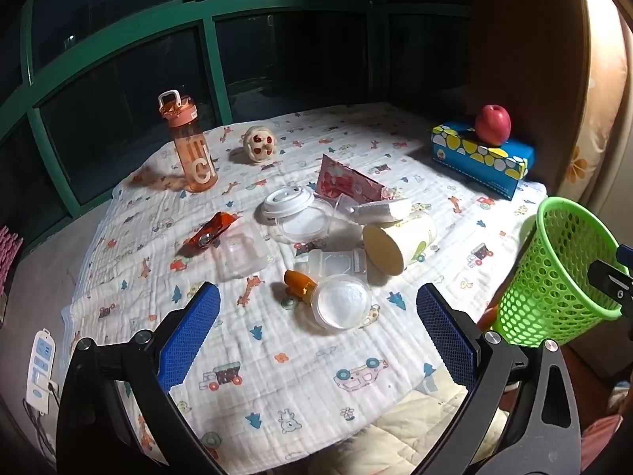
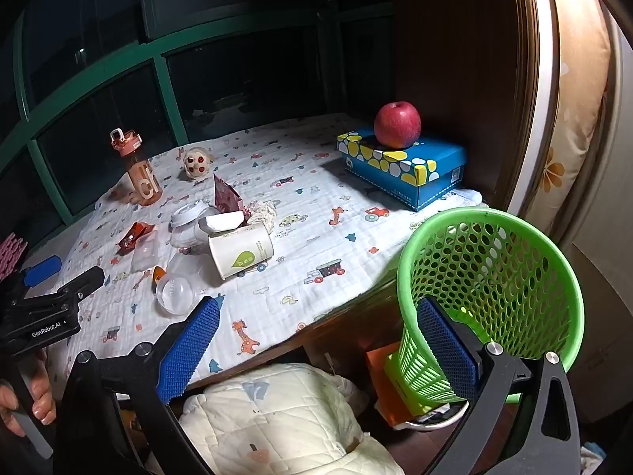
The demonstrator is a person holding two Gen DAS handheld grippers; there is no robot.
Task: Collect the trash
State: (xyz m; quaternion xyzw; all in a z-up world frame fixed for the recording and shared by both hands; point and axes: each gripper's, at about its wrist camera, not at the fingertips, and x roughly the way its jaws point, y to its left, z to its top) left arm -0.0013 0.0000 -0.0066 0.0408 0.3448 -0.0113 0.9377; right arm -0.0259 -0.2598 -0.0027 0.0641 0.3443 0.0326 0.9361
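**Both grippers hanging open over a littered tabletop**

The left gripper is hovering above the near edge of the tabletop, which is wearing a white quilted cloth printed with small animals and cars. Its 2 blue-padded fingers are standing as wide apart as they go and are holding nothing.

The trash is lying in a loose heap at the middle of the cloth. A clear round plastic cup is resting on its side just ahead of the left gripper, touching a small orange piece. Behind it a tipped cream paper cup is lying beside a white plastic lid, a clear plastic tray, a shiny orange-red wrapper and a pink foil packet.

The right gripper is likewise spread fully open and gripping nothing. Its right finger is sitting in front of the green perforated plastic basket, which is standing off the tabletop's right edge; whether the 2 are touching cannot be told.

A red apple is sitting on a blue patterned tissue box.
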